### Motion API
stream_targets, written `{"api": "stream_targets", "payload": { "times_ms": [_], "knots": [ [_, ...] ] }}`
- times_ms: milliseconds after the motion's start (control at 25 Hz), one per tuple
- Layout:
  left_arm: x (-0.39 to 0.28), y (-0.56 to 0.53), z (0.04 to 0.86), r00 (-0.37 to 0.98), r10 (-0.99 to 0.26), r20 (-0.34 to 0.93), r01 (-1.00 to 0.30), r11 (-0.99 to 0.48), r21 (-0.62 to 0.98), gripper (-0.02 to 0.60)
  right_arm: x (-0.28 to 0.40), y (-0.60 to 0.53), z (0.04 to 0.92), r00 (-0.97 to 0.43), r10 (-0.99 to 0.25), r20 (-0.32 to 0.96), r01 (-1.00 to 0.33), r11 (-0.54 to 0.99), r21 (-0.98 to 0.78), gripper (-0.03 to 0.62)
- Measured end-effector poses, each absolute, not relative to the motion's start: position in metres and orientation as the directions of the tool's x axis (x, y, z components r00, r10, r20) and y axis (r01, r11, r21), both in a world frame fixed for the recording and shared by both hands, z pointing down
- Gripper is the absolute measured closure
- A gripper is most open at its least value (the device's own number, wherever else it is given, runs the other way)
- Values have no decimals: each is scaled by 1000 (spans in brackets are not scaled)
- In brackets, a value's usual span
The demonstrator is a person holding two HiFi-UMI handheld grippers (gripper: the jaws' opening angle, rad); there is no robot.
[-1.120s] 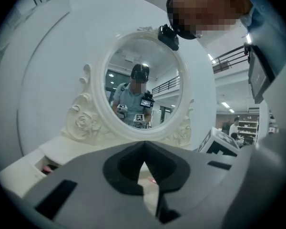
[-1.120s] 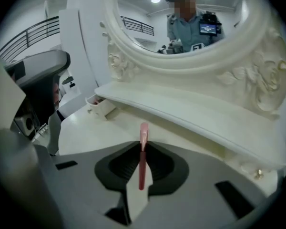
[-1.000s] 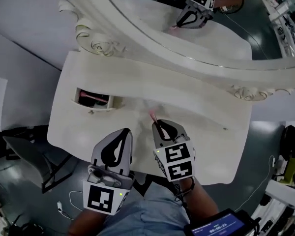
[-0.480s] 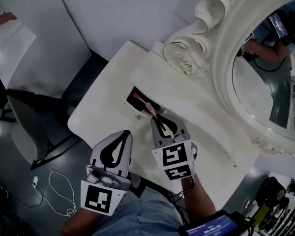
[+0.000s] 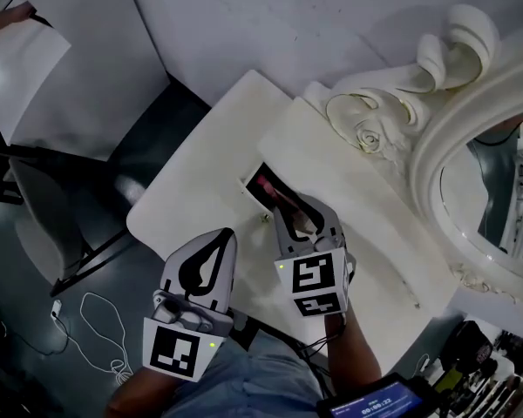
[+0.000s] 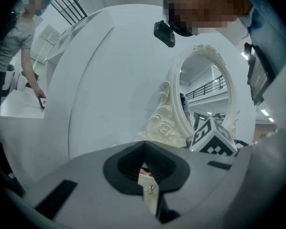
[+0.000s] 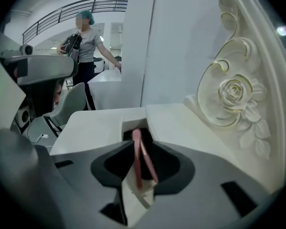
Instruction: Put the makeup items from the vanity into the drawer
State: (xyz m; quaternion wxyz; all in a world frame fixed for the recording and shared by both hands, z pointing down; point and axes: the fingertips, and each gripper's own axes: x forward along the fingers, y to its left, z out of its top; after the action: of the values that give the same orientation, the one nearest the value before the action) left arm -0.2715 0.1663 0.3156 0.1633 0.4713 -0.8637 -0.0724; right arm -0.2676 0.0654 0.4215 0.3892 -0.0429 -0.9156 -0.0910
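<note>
- Head view: right gripper [image 5: 298,221] has come across the vanity [image 5: 192,200] from mid-top and now hangs with its tips at the mouth of the open drawer [image 5: 252,178], at the vanity's left end.
- Right gripper view: jaws have just been opening and now stand part open. A pink stick [image 7: 135,160] is between them, upright and looking loose, no longer pinched.
- A second pink strip [image 7: 149,165] leans beside it. Can't tell whether it belongs to the same item or lies in the drawer behind.
- Stick's far end points into the dark drawer opening, so this looks like the drop: item let go over the drawer, not yet seen lying flat inside.
- Something pink already shows inside the drawer in the head view.
- Left gripper [image 5: 219,237] moved along with it and hovers just left of the right one, short of the vanity edge. Its jaws are together with nothing held.
- Vanity top near the grippers shows no other makeup. The part by the mirror [image 5: 492,190] is only partly in frame.
</note>
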Motion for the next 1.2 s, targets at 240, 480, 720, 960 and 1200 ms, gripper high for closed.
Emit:
{"api": "stream_targets", "payload": {
  "times_ms": [240, 480, 720, 960, 1200],
  "knots": [
    [-272, 160, 313, -484, -850, 207, -808, 525, 267, 581, -258, 67, 414, -722, 17, 692, 102, 992, 81, 473],
    [-256, 142, 295, -463, -873, 155, -843, 488, 228, 581, -227, 59, 384, -788, 0, 616, 20, 999, 25, 473],
    [-218, 105, 260, -391, -917, 81, -898, 399, 183, 581, -183, 37, 321, -885, -90, 457, -100, 995, 1, 514],
    [-179, 60, 216, -318, -948, -20, -948, 317, 38, 581, -137, 13, 253, -962, -167, 217, -178, 984, -31, 583],
    [-136, 31, 187, -259, -964, -52, -966, 260, -3, 581, -92, -9, 203, -962, -266, 61, -270, 961, -61, 592]
  ]
}}
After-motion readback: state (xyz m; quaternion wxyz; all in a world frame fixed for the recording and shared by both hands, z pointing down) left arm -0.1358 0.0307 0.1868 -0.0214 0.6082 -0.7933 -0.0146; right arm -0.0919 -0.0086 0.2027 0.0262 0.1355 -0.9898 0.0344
